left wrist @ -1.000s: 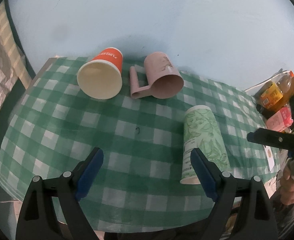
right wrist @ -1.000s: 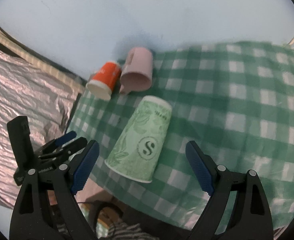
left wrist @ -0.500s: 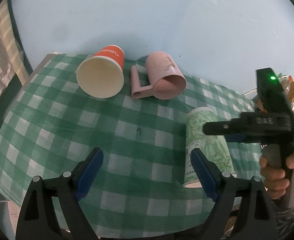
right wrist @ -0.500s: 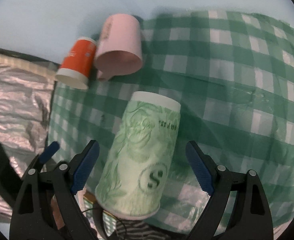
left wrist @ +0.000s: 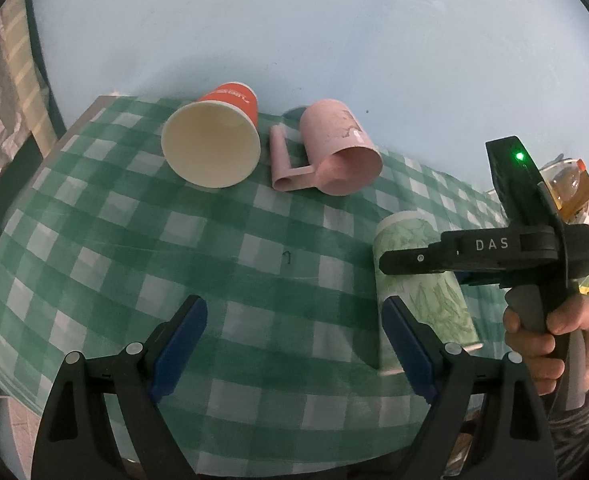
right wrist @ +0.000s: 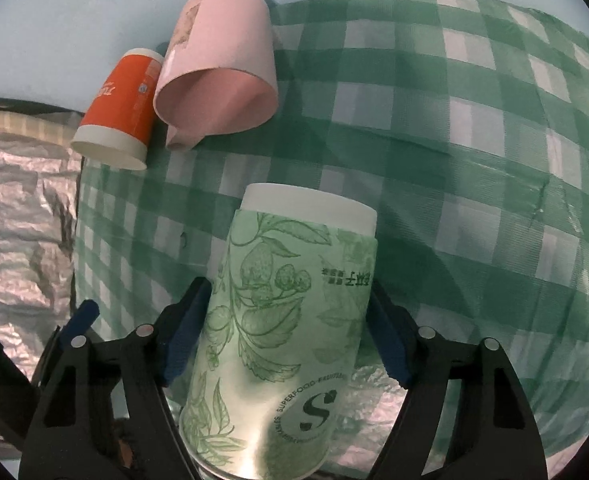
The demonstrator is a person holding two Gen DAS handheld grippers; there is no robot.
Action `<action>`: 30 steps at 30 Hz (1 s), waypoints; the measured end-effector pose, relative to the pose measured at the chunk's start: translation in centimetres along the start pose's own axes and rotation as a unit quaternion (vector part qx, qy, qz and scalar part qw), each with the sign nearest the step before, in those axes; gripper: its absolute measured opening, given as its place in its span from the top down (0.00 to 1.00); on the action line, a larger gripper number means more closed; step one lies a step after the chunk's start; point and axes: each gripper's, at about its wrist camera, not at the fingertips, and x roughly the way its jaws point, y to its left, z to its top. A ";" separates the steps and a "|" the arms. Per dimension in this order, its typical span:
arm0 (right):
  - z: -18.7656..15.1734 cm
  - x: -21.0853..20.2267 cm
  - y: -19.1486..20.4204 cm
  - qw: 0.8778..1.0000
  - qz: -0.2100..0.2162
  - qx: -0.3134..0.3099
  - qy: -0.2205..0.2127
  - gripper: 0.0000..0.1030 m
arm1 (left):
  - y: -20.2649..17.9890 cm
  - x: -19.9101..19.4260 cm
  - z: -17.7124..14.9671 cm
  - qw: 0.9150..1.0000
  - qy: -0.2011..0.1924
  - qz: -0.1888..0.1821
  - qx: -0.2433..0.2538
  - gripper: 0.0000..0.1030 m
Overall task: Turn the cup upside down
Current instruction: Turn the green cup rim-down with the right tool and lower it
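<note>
The left claw [left wrist: 294, 344] hangs spread over the checked counter [left wrist: 142, 248], while the right claw [right wrist: 286, 332] straddles the green cup [right wrist: 290, 320] lying on its side, blue pads [right wrist: 186, 328] beside its walls, contact unclear.

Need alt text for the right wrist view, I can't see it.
A green cup lies on its side between the open right gripper fingers, base pointing away. Behind it, a pink mug and an orange cup lie on the checked tablecloth.

Left tool [left wrist: 292, 346] open over counter [left wrist: 106, 248] front edge; right tool [left wrist: 434, 258] straddles green cup [left wrist: 426, 292], lying near right edge.
</note>
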 end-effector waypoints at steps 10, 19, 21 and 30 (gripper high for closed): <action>-2.8 -2.6 -0.2 0.996 0.033 -0.047 -0.062 0.30 | 0.4 0.1 -0.3 1.000 0.004 -0.004 -0.014 0.12; -8.0 -7.6 2.5 0.954 -0.008 -0.169 -0.249 0.31 | 0.1 -0.2 -0.3 1.000 -0.007 -0.004 -0.024 0.11; -9.9 -8.5 3.8 0.923 -0.054 -0.203 -0.321 0.31 | -0.1 -0.3 -0.3 1.000 -0.016 0.006 -0.023 0.11; -10.5 -9.7 6.9 0.878 -0.112 -0.240 -0.399 0.31 | -0.7 -1.0 -1.3 0.999 -0.040 0.032 -0.008 0.11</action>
